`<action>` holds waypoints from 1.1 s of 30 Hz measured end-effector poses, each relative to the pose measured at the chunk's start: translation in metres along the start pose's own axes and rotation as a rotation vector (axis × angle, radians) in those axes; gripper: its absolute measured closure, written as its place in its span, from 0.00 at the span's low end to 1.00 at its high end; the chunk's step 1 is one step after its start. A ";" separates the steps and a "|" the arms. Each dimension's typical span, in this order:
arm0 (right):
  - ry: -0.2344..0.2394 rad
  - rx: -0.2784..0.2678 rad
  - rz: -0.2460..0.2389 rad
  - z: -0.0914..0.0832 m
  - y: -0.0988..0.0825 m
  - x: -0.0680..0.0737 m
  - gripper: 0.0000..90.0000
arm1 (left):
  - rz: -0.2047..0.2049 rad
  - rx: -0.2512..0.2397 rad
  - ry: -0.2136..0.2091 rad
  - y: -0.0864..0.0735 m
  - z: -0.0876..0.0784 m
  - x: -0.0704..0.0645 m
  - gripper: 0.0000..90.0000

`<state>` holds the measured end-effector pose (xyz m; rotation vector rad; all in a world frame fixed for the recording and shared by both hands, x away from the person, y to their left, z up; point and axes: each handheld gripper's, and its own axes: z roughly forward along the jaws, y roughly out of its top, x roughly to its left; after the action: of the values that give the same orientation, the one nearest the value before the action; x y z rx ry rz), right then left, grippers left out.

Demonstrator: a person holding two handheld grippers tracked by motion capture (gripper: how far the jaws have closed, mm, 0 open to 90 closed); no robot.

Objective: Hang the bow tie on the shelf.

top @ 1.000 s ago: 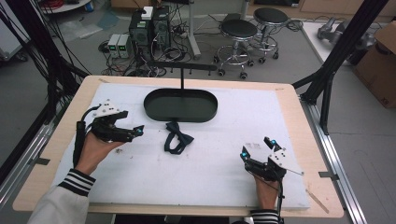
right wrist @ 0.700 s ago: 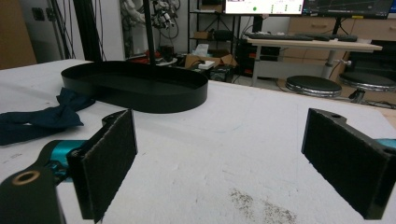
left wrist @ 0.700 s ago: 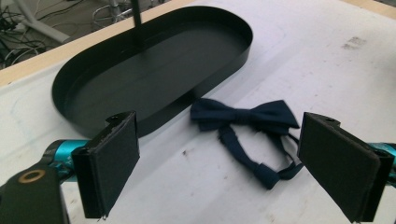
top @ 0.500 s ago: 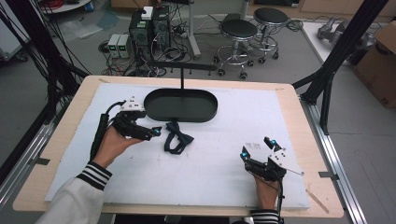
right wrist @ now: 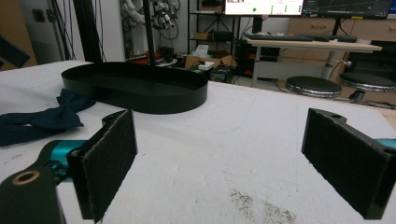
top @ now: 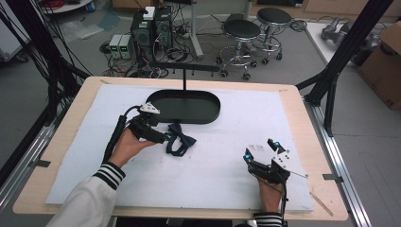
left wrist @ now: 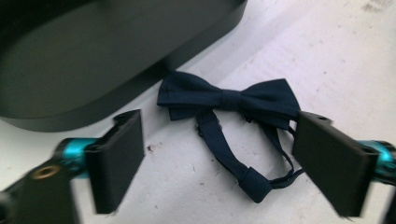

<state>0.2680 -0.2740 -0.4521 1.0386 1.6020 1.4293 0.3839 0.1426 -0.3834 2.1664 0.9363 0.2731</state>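
Behind your table you had two round stools (top: 242,29) on the grey floor and a computer tower (top: 152,28) among tangled cables. A cardboard box (top: 384,59) stood at your far right.

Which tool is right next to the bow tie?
The left tool, open beside the navy bow tie by the black tray. The right tool rests far off.
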 end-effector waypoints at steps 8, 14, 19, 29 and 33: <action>-0.002 -0.007 -0.002 0.000 0.000 0.000 0.11 | -0.040 0.067 -0.009 -0.001 0.009 0.001 0.25; 0.000 -0.008 0.009 0.000 0.000 -0.001 0.11 | -0.105 0.086 -0.032 -0.001 0.014 0.003 0.29; -0.003 -0.008 0.006 0.000 0.000 -0.001 0.11 | -0.122 0.121 -0.027 -0.002 0.019 0.003 0.30; -0.002 -0.010 0.009 0.000 0.000 -0.001 0.11 | -0.121 0.158 -0.010 0.004 0.032 -0.008 0.41; -0.002 -0.009 0.012 -0.001 0.000 -0.001 0.11 | -0.114 0.207 0.011 0.005 0.039 -0.010 0.43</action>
<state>0.2679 -0.2755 -0.4523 1.0458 1.5883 1.4419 0.3973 0.1114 -0.4061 2.2891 1.1326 0.1377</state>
